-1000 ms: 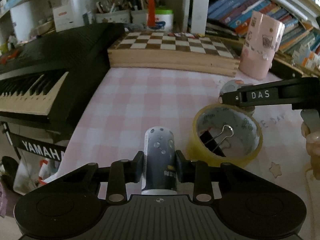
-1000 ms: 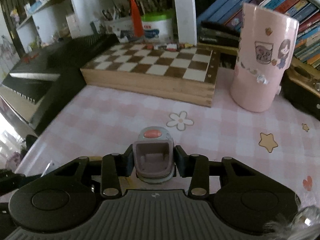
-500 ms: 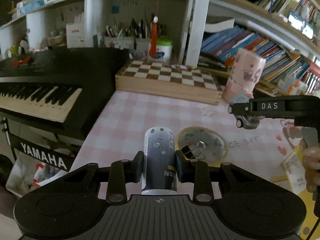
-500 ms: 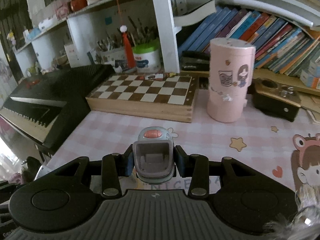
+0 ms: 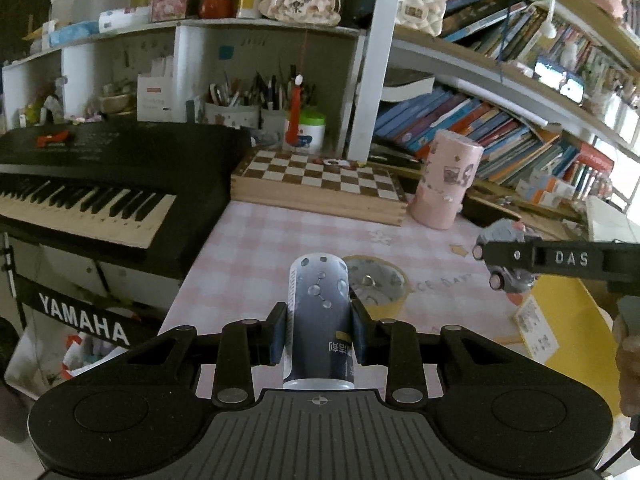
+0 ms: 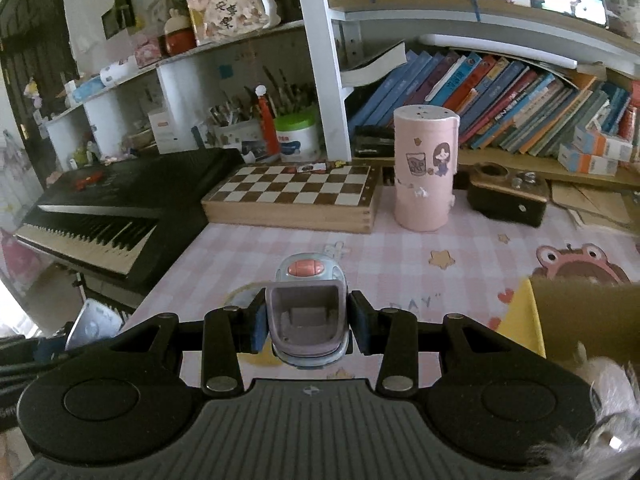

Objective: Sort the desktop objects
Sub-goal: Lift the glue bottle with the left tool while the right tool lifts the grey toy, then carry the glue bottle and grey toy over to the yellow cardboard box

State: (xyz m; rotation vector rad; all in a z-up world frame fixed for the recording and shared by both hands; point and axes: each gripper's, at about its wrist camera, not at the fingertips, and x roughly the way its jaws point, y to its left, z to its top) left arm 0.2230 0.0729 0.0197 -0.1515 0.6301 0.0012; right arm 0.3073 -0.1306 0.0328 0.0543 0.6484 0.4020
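Now both your grippers sit higher than a sec ago: shelves & upper clutter fill the top of each view, where before the chessboard sat near the top edge. Your left gripper stays clamped on the grey bottle, pads pressed to its sides, bottle upright betw. them, clear of the table. Your right gripper stays clamped on the toy car, red dome facing fwd; in the left wrist view the car hangs off the tabletop at right. Tape roll, close under the left fingers a sec ago, now lies farther below on the cloth, a binder clip inside it.

Surface: pink checked tablecloth w/ star & cartoon prints. Wooden chessboard lies flat at the back; pink cylinder stands upright just beside its right end. Dark box sits right of the cylinder. Yellow tray lies at near right.

Room: black Yamaha keyboard along the left edge of the table; white shelving behind w/ pen pots, a green-lidded tub, leaning books at right.
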